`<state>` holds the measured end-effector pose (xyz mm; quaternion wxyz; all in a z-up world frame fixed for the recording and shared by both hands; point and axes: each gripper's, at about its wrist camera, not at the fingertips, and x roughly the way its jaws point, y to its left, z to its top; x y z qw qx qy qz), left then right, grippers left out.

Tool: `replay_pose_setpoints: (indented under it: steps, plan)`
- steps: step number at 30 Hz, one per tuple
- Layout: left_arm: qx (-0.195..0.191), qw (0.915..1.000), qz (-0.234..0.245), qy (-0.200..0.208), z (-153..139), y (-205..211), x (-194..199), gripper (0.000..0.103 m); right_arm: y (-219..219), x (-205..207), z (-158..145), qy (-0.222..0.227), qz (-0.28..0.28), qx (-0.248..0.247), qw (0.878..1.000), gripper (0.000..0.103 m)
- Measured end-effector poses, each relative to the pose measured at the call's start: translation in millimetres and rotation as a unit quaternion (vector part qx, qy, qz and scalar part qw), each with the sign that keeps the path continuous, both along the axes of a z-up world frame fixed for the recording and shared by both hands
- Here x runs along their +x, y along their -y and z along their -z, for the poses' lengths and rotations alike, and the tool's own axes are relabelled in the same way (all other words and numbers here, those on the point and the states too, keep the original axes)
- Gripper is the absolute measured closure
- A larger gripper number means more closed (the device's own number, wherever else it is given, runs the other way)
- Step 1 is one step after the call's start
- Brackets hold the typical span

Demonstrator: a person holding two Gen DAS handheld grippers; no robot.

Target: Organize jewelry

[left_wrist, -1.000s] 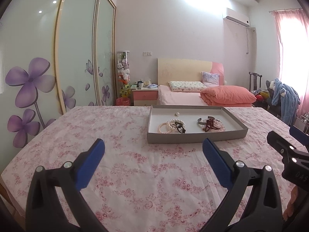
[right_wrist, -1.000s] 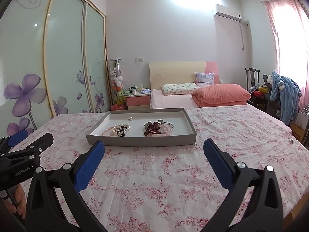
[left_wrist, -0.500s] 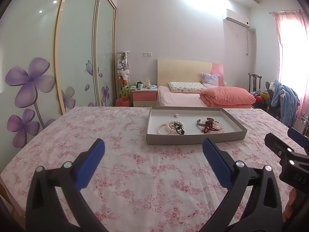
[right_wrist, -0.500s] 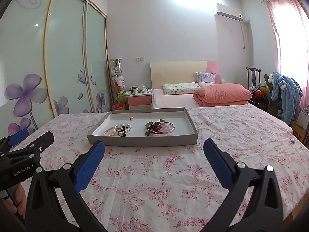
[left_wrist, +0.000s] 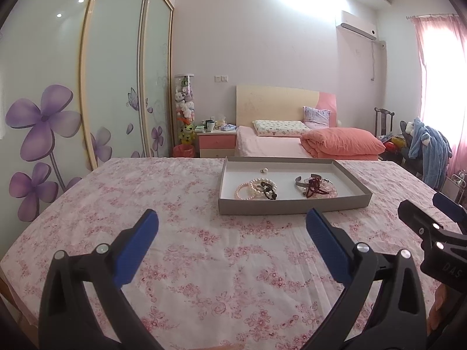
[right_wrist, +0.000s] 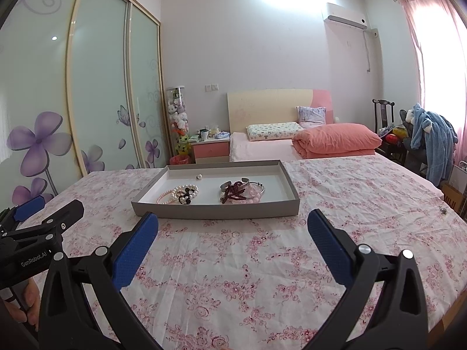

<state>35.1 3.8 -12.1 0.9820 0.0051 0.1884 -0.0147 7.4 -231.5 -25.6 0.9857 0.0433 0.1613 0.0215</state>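
A worktop (left_wrist: pixel 175 192) under a pink floral cloth carries a shallow gray tray (left_wrist: pixel 292 205), well ahead of the left gripper (left_wrist: pixel 232 227) and right gripper (right_wrist: pixel 232 229), both spread wide and empty. Inside the tray lie pearl bracelets (right_wrist: pixel 178 194), a tangle of dark red beads (right_wrist: pixel 233 194) and one small pearl (right_wrist: pixel 199 177).

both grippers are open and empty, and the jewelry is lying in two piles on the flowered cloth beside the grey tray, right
Not quite. The two piles lie inside the grey tray, not on the flowered cloth, as the right wrist view shows. The left gripper and right gripper are open and empty.
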Motion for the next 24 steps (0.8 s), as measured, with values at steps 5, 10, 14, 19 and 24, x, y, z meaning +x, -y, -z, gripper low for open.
replay_pose_setpoints:
  steps: [5, 10, 14, 19, 24]
  plan:
    - [0.0, 1.0, 0.001, -0.001, 0.5, 0.7, -0.3, 0.004, 0.1, 0.1, 0.0, 0.0, 0.0, 0.0, 1.0, 0.002]
    - [0.0, 1.0, 0.001, -0.001, 0.8, 1.0, 0.3, 0.004, -1.0, 0.1, 1.0, -0.001, 0.001, 0.0, 1.0, 0.002]
    - [0.0, 1.0, 0.001, -0.002, 0.8, 1.3, 0.1, 0.004, -0.5, 0.3, 0.4, -0.001, 0.001, 0.001, 1.0, 0.002]
    - [0.0, 1.0, 0.002, -0.002, 0.7, 1.5, 0.1, 0.004, -0.1, 0.6, -0.1, -0.001, 0.001, 0.001, 1.0, 0.002]
    - [0.0, 1.0, 0.001, -0.002, 0.9, 2.3, 0.0, 0.004, -0.4, 0.3, -0.1, -0.001, 0.001, 0.001, 1.0, 0.002]
